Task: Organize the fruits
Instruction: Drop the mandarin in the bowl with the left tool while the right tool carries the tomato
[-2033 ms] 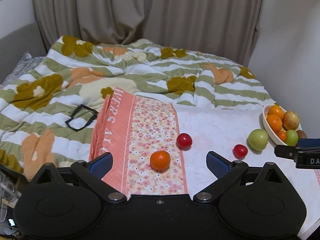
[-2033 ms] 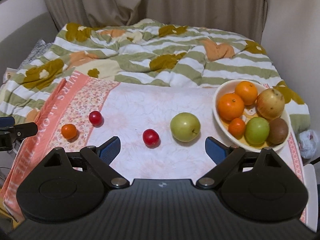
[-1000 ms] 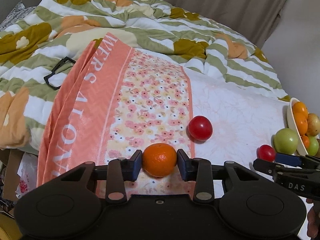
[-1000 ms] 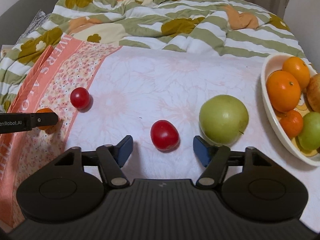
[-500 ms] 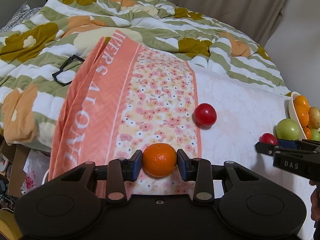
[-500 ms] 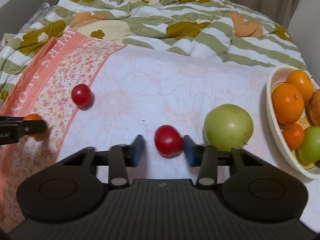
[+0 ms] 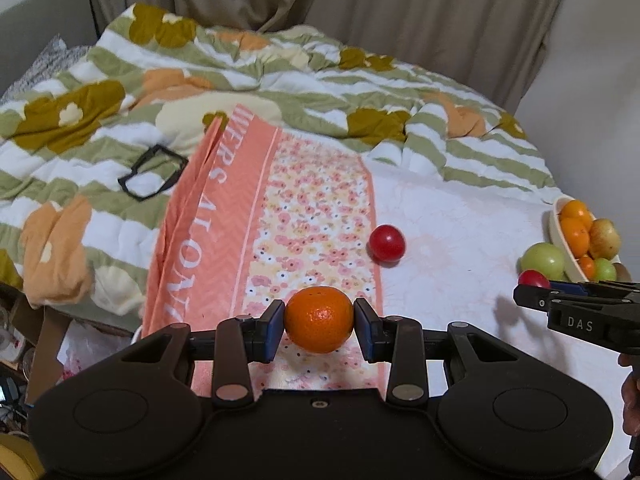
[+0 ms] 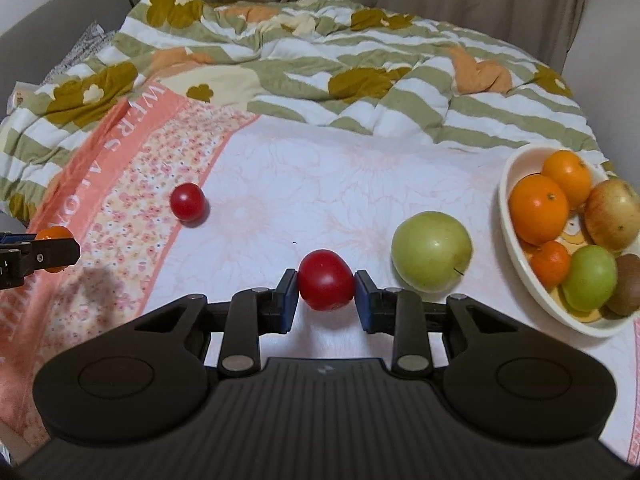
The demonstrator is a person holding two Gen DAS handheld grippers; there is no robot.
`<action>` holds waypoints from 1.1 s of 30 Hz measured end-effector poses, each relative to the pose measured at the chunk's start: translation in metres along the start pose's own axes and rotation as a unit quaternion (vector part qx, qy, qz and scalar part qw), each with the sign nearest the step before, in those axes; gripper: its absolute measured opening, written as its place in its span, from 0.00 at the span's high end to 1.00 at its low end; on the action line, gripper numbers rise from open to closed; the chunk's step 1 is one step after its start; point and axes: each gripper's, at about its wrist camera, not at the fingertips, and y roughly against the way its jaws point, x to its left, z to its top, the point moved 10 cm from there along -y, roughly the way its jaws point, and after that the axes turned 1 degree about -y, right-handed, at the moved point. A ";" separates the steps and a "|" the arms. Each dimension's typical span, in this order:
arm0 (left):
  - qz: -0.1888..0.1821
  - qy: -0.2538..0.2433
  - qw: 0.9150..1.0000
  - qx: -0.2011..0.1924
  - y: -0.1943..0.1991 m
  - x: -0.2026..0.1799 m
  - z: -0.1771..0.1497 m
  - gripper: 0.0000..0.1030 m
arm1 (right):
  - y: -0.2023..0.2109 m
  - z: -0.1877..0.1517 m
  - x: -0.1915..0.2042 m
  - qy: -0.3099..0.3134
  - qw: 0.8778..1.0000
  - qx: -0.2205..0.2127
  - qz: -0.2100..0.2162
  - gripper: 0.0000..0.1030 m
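Fruits are the business here, and two of them have just left the bed.

Left wrist view: the left gripper (image 7: pixel 319 326) is clamped narrow on a small orange (image 7: pixel 319 323), as it was a second ago, but the floral sheet (image 7: pixel 320 216) now sits further below it and shows more of itself, so the orange has been lifted clear. A loose red fruit (image 7: pixel 386 243) lies at about one o'clock from the orange, on the edge of the floral band. At three o'clock, well apart, the right gripper (image 7: pixel 538 294) comes in from the frame edge with a second red fruit (image 7: pixel 533 279) at its tips; a green apple (image 7: pixel 543 260) and the cream bowl (image 7: pixel 560 226) sit just beyond it.

Right wrist view: the right gripper (image 8: pixel 325 294), wide around the red fruit (image 8: pixel 326 285) a second ago, has closed onto it, pads pressing both sides. The green apple (image 8: pixel 432 251) rests on the sheet at two o'clock from the held fruit, just beside the bowl (image 8: pixel 520 252), which already holds oranges, apples and a kiwi. The other red fruit (image 8: pixel 187 201) stays at ten o'clock, untouched. The left gripper (image 8: pixel 44 254) shows at nine o'clock with its orange (image 8: pixel 54 234).

Both grasps look secure, so carrying to the bowl seems next; two pieces would then remain on the bed.
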 end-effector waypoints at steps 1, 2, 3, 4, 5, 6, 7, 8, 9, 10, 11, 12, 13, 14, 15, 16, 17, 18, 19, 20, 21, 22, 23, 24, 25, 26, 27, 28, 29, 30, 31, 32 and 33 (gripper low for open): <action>-0.002 -0.003 1.000 -0.005 0.004 -0.002 0.000 0.60 | 0.006 0.000 0.000 -0.002 1.000 -0.004 -0.001 0.56; -0.005 -0.006 1.000 -0.010 0.009 -0.004 0.000 0.60 | 0.012 -0.001 -0.001 -0.005 1.000 -0.008 -0.002 0.56; -0.008 -0.010 1.000 -0.015 0.014 -0.007 0.000 0.60 | 0.018 -0.002 -0.001 -0.008 1.000 -0.013 -0.004 0.56; -0.011 -0.014 1.000 -0.020 0.019 -0.010 0.000 0.60 | 0.024 -0.002 -0.002 -0.010 1.000 -0.017 -0.006 0.56; -0.014 -0.018 0.999 -0.025 0.024 -0.013 0.000 0.60 | 0.031 -0.004 -0.003 -0.014 1.000 -0.022 -0.008 0.56; -0.017 -0.022 0.999 -0.029 0.028 -0.016 0.000 0.60 | 0.037 -0.005 -0.005 -0.017 0.999 -0.027 -0.011 0.56; -0.021 -0.027 0.999 -0.034 0.032 -0.020 0.000 0.60 | 0.044 -0.006 -0.006 -0.022 0.999 -0.031 -0.013 0.56; -0.026 -0.031 0.998 -0.039 0.036 -0.023 0.000 0.60 | 0.051 -0.008 -0.007 -0.027 0.999 -0.037 -0.016 0.56; -0.029 -0.036 0.998 -0.043 0.040 -0.027 -0.001 0.60 | 0.059 -0.009 -0.009 -0.032 0.998 -0.042 -0.020 0.56; -0.033 -0.041 0.998 -0.046 0.044 -0.031 -0.001 0.60 | 0.066 -0.011 -0.011 -0.037 0.998 -0.046 -0.024 0.56; -0.038 -0.045 0.997 -0.048 0.047 -0.035 -0.001 0.60 | 0.073 -0.013 -0.013 -0.041 0.998 -0.049 -0.028 0.56; -0.045 -0.050 0.996 -0.052 0.051 -0.040 -0.001 0.60 | 0.080 -0.015 -0.016 -0.046 0.997 -0.053 -0.031 0.56; -0.051 -0.055 0.996 -0.054 0.054 -0.045 -0.001 0.60 | 0.088 -0.018 -0.018 -0.051 0.997 -0.056 -0.034 0.56; -0.057 -0.062 0.995 -0.057 0.057 -0.051 -0.001 0.60 | 0.095 -0.020 -0.022 -0.057 0.996 -0.059 -0.036 0.56; -0.062 -0.067 0.994 -0.059 0.059 -0.057 -0.002 0.60 | 0.102 -0.023 -0.025 -0.063 0.995 -0.061 -0.037 0.56; -0.067 -0.072 0.993 -0.061 0.062 -0.063 -0.002 0.60 | 0.108 -0.026 -0.029 -0.068 0.995 -0.061 -0.039 0.56; -0.072 -0.075 0.993 -0.063 0.064 -0.069 -0.002 0.60 | 0.114 -0.029 -0.034 -0.071 0.995 -0.060 -0.041 0.56; -0.077 -0.079 0.992 -0.064 0.066 -0.075 -0.002 0.60 | 0.119 -0.032 -0.039 -0.073 0.994 -0.061 -0.044 0.56; -0.080 -0.082 0.991 -0.066 0.068 -0.082 -0.002 0.60 | 0.124 -0.035 -0.044 -0.076 0.994 -0.063 -0.046 0.56; -0.084 -0.086 0.990 -0.068 0.069 -0.090 -0.002 0.60 | 0.129 -0.038 -0.050 -0.080 0.994 -0.064 -0.048 0.56; -0.086 -0.089 0.990 -0.070 0.071 -0.097 -0.002 0.60 | 0.134 -0.040 -0.056 -0.085 0.993 -0.065 -0.049 0.56; -0.088 -0.092 0.989 -0.072 0.072 -0.103 -0.002 0.60 | 0.139 -0.042 -0.063 -0.090 0.992 -0.067 -0.050 0.56; -0.091 -0.095 0.989 -0.073 0.074 -0.112 -0.002 0.60 | 0.143 -0.045 -0.070 -0.093 0.992 -0.069 -0.051 0.56; -0.092 -0.097 0.988 -0.075 0.075 -0.119 -0.002 0.60 | 0.148 -0.047 -0.077 -0.094 0.992 -0.070 -0.052 0.56; -0.093 -0.099 0.988 -0.078 0.077 -0.127 -0.002 0.60 | 0.152 -0.049 -0.085 -0.095 0.992 -0.072 -0.051 0.56; -0.092 -0.100 0.987 -0.081 0.078 -0.134 -0.002 0.60 | 0.156 -0.050 -0.091 -0.094 0.992 -0.074 -0.050 0.56; -0.091 -0.099 0.987 -0.083 0.078 -0.142 -0.002 0.60 | 0.159 -0.051 -0.099 -0.092 0.992 -0.076 -0.049 0.56; -0.090 -0.095 0.988 -0.084 0.078 -0.149 -0.002 0.60 | 0.162 -0.051 -0.107 -0.090 0.992 -0.076 -0.048 0.56; -0.090 -0.089 0.989 -0.083 0.077 -0.155 -0.002 0.60 | 0.164 -0.052 -0.115 -0.087 0.992 -0.077 -0.045 0.56; -0.089 -0.082 0.989 -0.080 0.075 -0.163 -0.003 0.60 | 0.167 -0.052 -0.123 -0.084 0.993 -0.078 -0.042 0.56; -0.087 -0.079 0.990 -0.078 0.074 -0.170 -0.005 0.60 | 0.169 -0.052 -0.131 -0.080 0.993 -0.079 -0.040 0.56; -0.085 -0.077 0.990 -0.077 0.073 -0.177 -0.005 0.60 | 0.171 -0.052 -0.140 -0.076 0.993 -0.080 -0.038 0.56; -0.082 -0.077 0.991 -0.077 0.071 -0.186 -0.005 0.60 | 0.172 -0.051 -0.148 -0.073 0.993 -0.082 -0.035 0.56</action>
